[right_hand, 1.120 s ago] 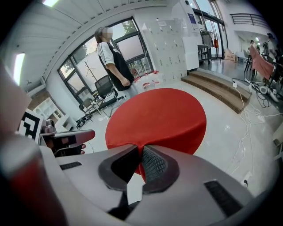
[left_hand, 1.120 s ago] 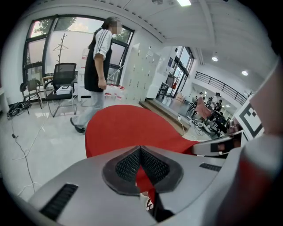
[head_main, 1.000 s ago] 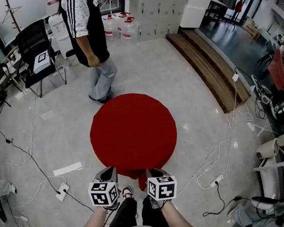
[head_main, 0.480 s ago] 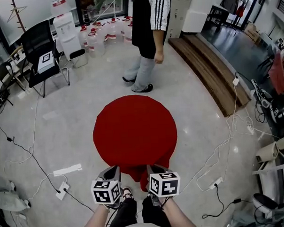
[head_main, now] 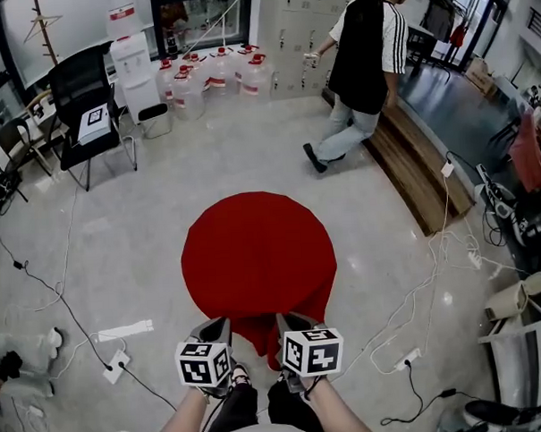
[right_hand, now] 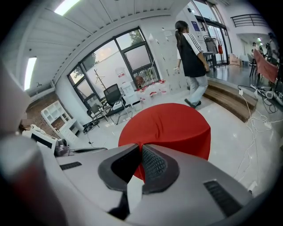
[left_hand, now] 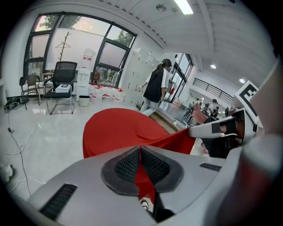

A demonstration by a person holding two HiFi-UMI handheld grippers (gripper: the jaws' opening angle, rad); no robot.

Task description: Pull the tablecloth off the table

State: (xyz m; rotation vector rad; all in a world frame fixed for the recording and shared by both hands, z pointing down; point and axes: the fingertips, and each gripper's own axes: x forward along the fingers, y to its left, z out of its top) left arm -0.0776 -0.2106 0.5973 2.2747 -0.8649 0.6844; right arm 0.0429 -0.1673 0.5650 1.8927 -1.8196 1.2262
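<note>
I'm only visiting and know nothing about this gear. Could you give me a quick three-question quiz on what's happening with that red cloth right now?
1. True or false: the left gripper is shut on the red tablecloth.
2. Where is the person in the black-and-white top? A) touching the cloth B) past the cloth, by the wooden platform C) between the two grippers
3. Fill in: seen in the head view, the right gripper pinches the cloth at its ____ edge (near or far).
Key: 1 true; 2 B; 3 near.
</note>
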